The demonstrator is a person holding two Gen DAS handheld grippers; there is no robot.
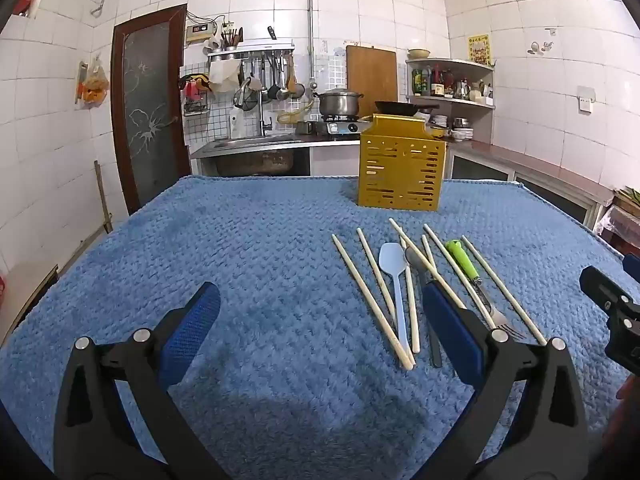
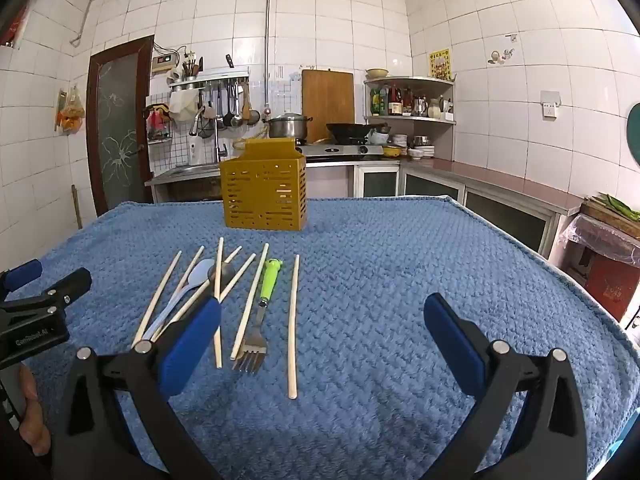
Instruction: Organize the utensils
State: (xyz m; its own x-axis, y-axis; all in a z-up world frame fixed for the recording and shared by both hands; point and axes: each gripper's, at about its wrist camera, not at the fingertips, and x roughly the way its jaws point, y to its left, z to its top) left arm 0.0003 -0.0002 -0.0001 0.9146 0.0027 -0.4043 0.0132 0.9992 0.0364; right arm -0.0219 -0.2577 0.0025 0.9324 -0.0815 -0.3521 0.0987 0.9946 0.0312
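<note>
A yellow slotted utensil holder [image 1: 401, 172] [image 2: 264, 190] stands upright at the far side of the blue towel-covered table [image 1: 260, 248] [image 2: 380, 264]. In front of it lie several wooden chopsticks [image 1: 370, 294] [image 2: 293, 320], a pale blue plastic spoon [image 1: 396, 280] [image 2: 196, 276], a grey metal spoon [image 1: 418, 266] [image 2: 226, 272] and a green-handled fork [image 1: 466, 264] [image 2: 264, 304]. My left gripper [image 1: 320, 320] is open and empty, hovering left of the pile. My right gripper [image 2: 322, 332] is open and empty, just right of the pile; its tip shows in the left wrist view [image 1: 608, 296].
Behind the table are a sink counter [image 1: 248, 144], a gas stove with a steel pot [image 1: 338, 102] and a wok [image 2: 348, 130], a corner shelf with bottles [image 2: 408, 100], and a brown door [image 1: 150, 104]. The left gripper shows at the left edge of the right wrist view [image 2: 44, 296].
</note>
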